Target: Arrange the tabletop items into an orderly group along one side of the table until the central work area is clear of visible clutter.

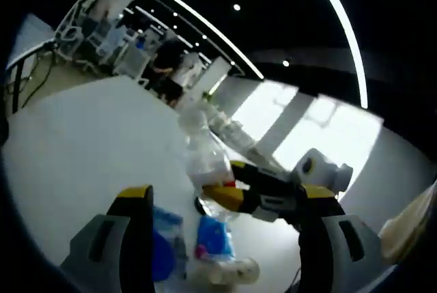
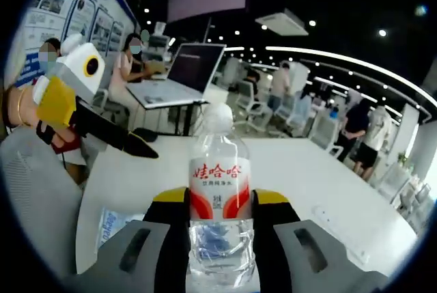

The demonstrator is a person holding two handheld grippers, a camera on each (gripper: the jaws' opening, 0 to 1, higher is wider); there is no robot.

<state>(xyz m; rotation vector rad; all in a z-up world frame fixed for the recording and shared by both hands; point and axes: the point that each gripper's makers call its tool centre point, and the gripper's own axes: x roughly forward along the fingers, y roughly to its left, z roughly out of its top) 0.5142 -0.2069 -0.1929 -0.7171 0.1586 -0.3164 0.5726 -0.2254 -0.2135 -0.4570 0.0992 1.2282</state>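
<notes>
R gripper (image 2: 218, 214) pinching water bottle (image 2: 219, 201) upright, prob. for carrying to table (image 2: 300, 170) edge.
L gripper (image 1: 229, 235) spread, empty, above blue packet (image 1: 213, 238).

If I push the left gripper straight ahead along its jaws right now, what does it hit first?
Probably the blue-and-white packet lying on the white table between the left gripper jaws, then the clear water bottle held by the right gripper. Depth is hard to judge.
</notes>
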